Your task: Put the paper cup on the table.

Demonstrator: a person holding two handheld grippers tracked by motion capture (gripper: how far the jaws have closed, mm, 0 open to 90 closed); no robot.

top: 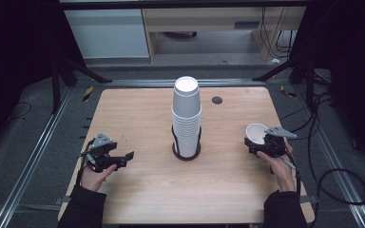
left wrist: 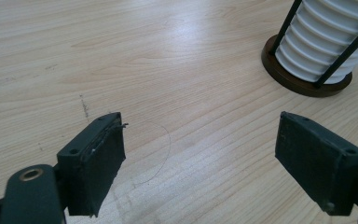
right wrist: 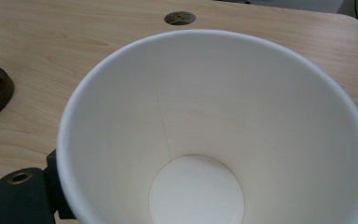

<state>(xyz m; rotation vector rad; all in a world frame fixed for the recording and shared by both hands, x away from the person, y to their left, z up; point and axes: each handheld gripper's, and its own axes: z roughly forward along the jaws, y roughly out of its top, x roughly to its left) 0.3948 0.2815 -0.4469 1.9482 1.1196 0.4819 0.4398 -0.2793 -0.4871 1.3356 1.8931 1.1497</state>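
A tall stack of white paper cups (top: 186,118), turned upside down, stands in a black wire holder on a round dark base (top: 186,153) at the table's middle. My right gripper (top: 255,142), at the right of the table, is shut on a single white paper cup (top: 256,132). That cup (right wrist: 214,130) is empty and its open mouth faces the right gripper view's camera, hiding one jaw. My left gripper (top: 125,160) hovers low at the left, open and empty. In the left gripper view its pads (left wrist: 95,170) stand wide apart over bare wood, with the stack (left wrist: 326,42) ahead to the right.
The wooden table (top: 138,118) has a dark round cable hole (top: 217,99) behind and to the right of the stack, also seen as the hole (right wrist: 180,17). Cables trail off the right side. Dark frame posts flank the table's far corners.
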